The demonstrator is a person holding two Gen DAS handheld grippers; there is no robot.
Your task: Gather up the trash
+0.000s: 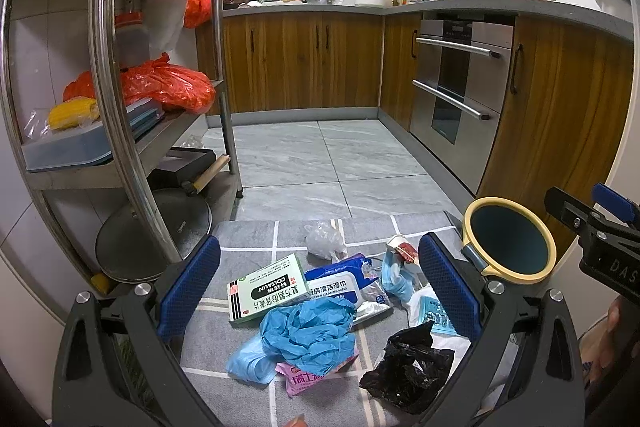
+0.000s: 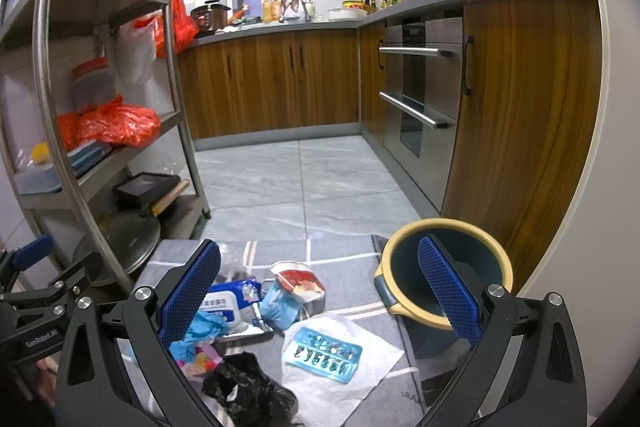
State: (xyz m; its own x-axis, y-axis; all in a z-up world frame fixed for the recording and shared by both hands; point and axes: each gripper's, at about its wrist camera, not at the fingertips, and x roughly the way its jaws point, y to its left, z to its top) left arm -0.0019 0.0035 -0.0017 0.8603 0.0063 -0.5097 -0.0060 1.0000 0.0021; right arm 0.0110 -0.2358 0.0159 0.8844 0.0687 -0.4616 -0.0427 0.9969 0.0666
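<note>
Trash lies on a grey checked mat (image 1: 256,239): a green-white medicine box (image 1: 268,289), a blue wipes pack (image 1: 348,285), crumpled blue gloves (image 1: 308,331), a black bag (image 1: 408,367), a clear wrapper (image 1: 324,239) and a pink sachet (image 1: 304,381). A yellow-rimmed blue bin (image 1: 510,241) stands at the right. My left gripper (image 1: 320,291) is open and empty above the pile. My right gripper (image 2: 320,291) is open and empty, over a blue blister pack (image 2: 322,353) on white paper (image 2: 360,379), with the bin (image 2: 444,263) at its right finger.
A steel shelf rack (image 1: 116,75) with orange bags and pans stands at the left. Wooden cabinets (image 1: 304,59) and an oven (image 1: 456,83) line the back and right. Grey floor tiles (image 1: 320,163) lie beyond the mat.
</note>
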